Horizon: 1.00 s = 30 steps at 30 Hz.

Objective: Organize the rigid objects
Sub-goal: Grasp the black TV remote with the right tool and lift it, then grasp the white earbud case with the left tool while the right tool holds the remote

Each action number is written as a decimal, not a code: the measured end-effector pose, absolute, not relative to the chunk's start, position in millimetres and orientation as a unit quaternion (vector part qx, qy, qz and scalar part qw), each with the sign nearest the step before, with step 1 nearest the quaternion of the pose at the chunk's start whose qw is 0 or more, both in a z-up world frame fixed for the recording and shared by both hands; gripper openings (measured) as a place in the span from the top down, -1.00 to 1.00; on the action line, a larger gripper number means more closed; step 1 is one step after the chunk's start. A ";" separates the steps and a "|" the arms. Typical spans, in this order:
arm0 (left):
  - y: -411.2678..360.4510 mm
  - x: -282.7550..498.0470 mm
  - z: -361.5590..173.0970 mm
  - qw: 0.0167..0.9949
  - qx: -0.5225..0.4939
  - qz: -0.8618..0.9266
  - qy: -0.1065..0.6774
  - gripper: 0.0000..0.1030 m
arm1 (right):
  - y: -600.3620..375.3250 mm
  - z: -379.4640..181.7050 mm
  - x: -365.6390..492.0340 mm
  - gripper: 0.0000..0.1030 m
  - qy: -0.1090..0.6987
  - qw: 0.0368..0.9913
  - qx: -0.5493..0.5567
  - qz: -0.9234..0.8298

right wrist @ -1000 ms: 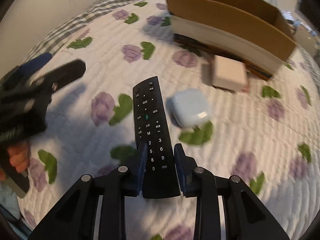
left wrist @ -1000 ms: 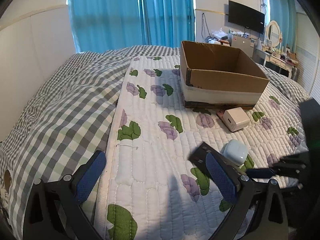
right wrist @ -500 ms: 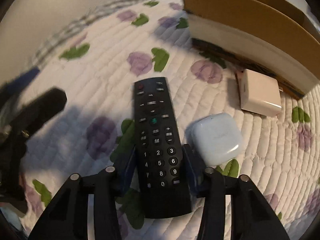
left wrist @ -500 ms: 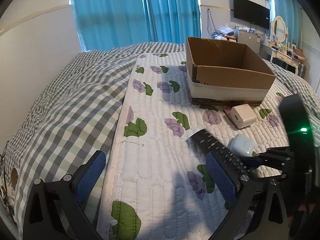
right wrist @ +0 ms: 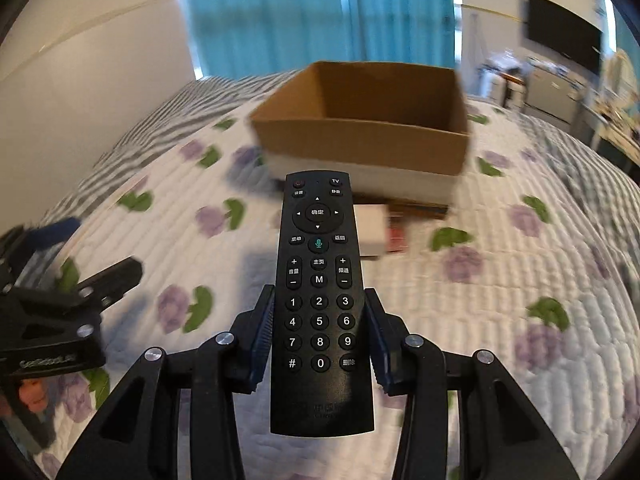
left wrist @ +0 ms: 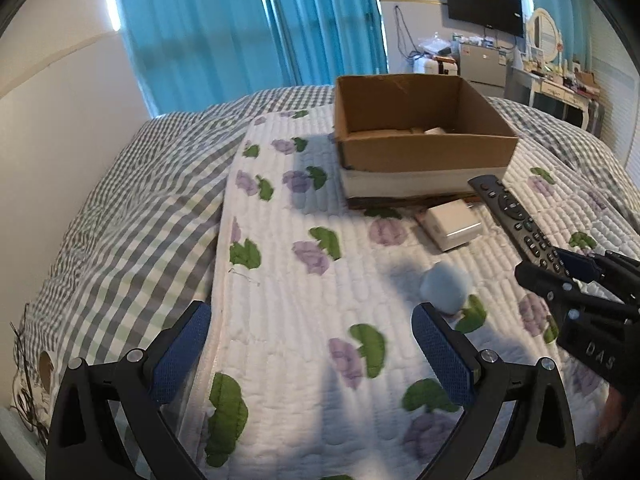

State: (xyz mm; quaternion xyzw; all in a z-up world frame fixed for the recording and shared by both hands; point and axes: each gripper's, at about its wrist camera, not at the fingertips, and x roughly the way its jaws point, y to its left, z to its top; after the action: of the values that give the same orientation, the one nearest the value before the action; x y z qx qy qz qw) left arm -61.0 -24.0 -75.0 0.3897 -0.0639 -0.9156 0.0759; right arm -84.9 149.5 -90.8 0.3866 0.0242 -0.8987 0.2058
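Observation:
My right gripper [right wrist: 319, 334] is shut on a black TV remote [right wrist: 319, 280] and holds it above the quilt, pointing at the open cardboard box [right wrist: 360, 120]. In the left wrist view the remote [left wrist: 516, 216] and the right gripper [left wrist: 576, 276] show at the right, near the box [left wrist: 420, 148]. A white charger block [left wrist: 452, 224] lies in front of the box. A pale blue earbud case [left wrist: 444, 288] lies on the quilt just ahead of my left gripper [left wrist: 312, 344], which is open and empty.
The floral quilt [left wrist: 304, 288] lies over a grey checked bedspread [left wrist: 120, 216]. Some small items sit inside the box [left wrist: 432, 131]. Blue curtains, a wall TV and a dresser stand behind the bed. The left gripper [right wrist: 60, 300] shows at the left of the right wrist view.
My right gripper has lifted the remote off the quilt and carried it toward the box. The earbud case stays on the quilt. The left gripper has stayed open.

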 end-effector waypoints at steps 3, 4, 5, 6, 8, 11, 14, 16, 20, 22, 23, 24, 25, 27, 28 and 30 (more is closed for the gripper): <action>-9.3 -68.2 -70.4 0.062 0.388 -0.917 -0.063 -0.99 | 167.0 -85.6 -86.4 0.20 0.009 0.178 0.381 -0.907; -4.4 -71.8 -70.2 0.058 0.387 -0.918 -0.065 -0.99 | 166.1 -87.1 -90.3 0.20 0.005 0.171 0.381 -0.909; 2.2 -77.1 -70.6 0.057 0.387 -0.917 -0.074 -0.99 | 170.4 -86.9 -91.8 0.20 -0.003 0.165 0.383 -0.909; 7.5 -80.6 -70.8 0.057 0.386 -0.917 -0.082 -0.99 | 174.8 -86.9 -93.2 0.20 -0.010 0.160 0.383 -0.910; 17.6 -89.6 -72.6 0.052 0.385 -0.916 -0.096 -0.99 | 182.9 -87.6 -94.2 0.20 -0.015 0.148 0.385 -0.911; 27.3 -100.4 -78.1 0.042 0.385 -0.917 -0.097 -0.99 | 191.2 -90.7 -95.4 0.20 -0.020 0.131 0.391 -0.911; 35.1 -109.5 -89.3 0.037 0.410 -0.905 -0.108 -0.99 | 195.3 -95.4 -100.1 0.20 -0.027 0.122 0.401 -0.907; 35.2 -103.7 -85.5 0.037 0.411 -0.903 -0.117 -0.99 | 196.7 -98.0 -102.4 0.20 -0.032 0.122 0.405 -0.906; 16.9 -77.5 -59.7 0.034 0.403 -0.909 -0.105 -0.99 | 196.8 -99.3 -104.8 0.20 -0.038 0.129 0.404 -0.905; 6.3 -63.9 -44.9 0.034 0.397 -0.912 -0.097 -0.99 | 194.1 -99.8 -105.4 0.20 -0.034 0.131 0.405 -0.904; 1.6 -56.3 -37.9 0.040 0.391 -0.914 -0.100 -0.99 | 192.6 -100.0 -105.6 0.20 -0.032 0.133 0.406 -0.904; -1.9 -49.4 -31.8 0.048 0.385 -0.915 -0.106 -0.99 | 192.0 -100.2 -105.3 0.20 -0.031 0.133 0.405 -0.904; -5.0 -43.3 -26.8 0.052 0.381 -0.917 -0.109 -0.99 | 191.9 -99.9 -105.0 0.20 -0.030 0.133 0.405 -0.904; -9.8 -36.1 -20.1 0.054 0.380 -0.917 -0.109 -0.99 | 193.0 -98.7 -103.5 0.20 -0.032 0.133 0.402 -0.905; -10.7 -34.5 -18.4 0.052 0.377 -0.919 -0.107 -0.99 | 193.8 -97.7 -102.4 0.20 -0.033 0.132 0.400 -0.906; -8.5 -37.8 -19.0 0.055 0.378 -0.918 -0.109 -0.99 | 194.5 -96.5 -102.0 0.20 -0.035 0.132 0.399 -0.907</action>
State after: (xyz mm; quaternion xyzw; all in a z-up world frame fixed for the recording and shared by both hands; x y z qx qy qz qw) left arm -37.8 -8.5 -19.0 0.3779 -0.1088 -0.9178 0.0549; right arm -102.0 194.5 -96.5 0.3992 -0.0346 -0.9067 0.1321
